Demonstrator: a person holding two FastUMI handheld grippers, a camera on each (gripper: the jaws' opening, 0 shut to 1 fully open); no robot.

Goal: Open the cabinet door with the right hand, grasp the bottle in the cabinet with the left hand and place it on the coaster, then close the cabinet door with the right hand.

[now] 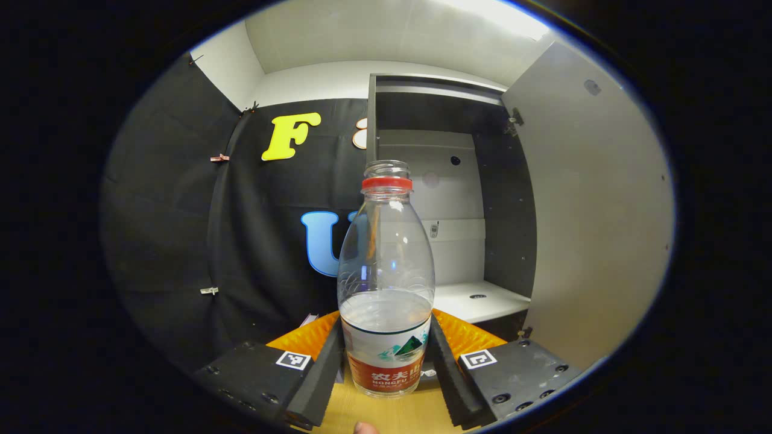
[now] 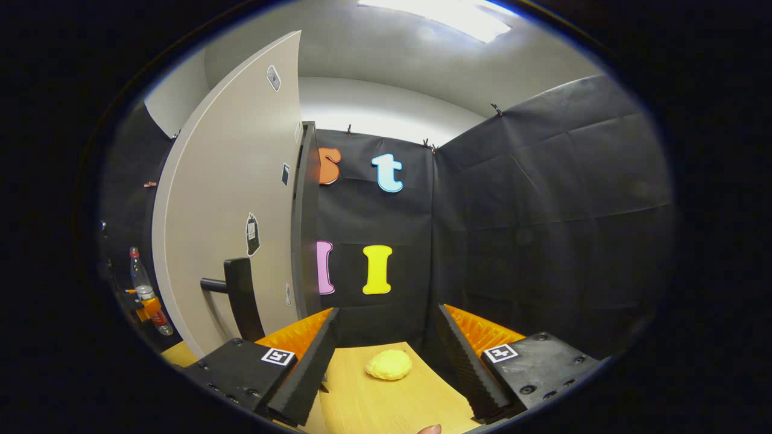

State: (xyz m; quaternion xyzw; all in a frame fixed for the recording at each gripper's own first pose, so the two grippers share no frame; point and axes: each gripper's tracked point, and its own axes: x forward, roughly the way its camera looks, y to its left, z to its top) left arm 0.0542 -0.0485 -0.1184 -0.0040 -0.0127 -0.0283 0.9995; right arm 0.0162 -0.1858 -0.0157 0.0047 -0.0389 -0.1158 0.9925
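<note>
A clear plastic bottle (image 1: 386,283) with a red neck ring, no cap and some water stands upright between the fingers of my left gripper (image 1: 386,337), which is shut on its labelled lower part. It sits in front of the open cabinet (image 1: 458,199), over the wooden table (image 1: 386,413). The cabinet door (image 1: 597,211) is swung wide open to the right. In the right gripper view, my right gripper (image 2: 387,313) is open and holds nothing, just right of the door (image 2: 229,199) and its dark handle (image 2: 238,289). The bottle (image 2: 143,289) shows far left there.
A yellow rounded object (image 2: 389,364) lies on the wooden table (image 2: 386,404) ahead of my right gripper. The cabinet's white shelf (image 1: 476,298) is bare. Black cloth walls close the booth behind and to the right.
</note>
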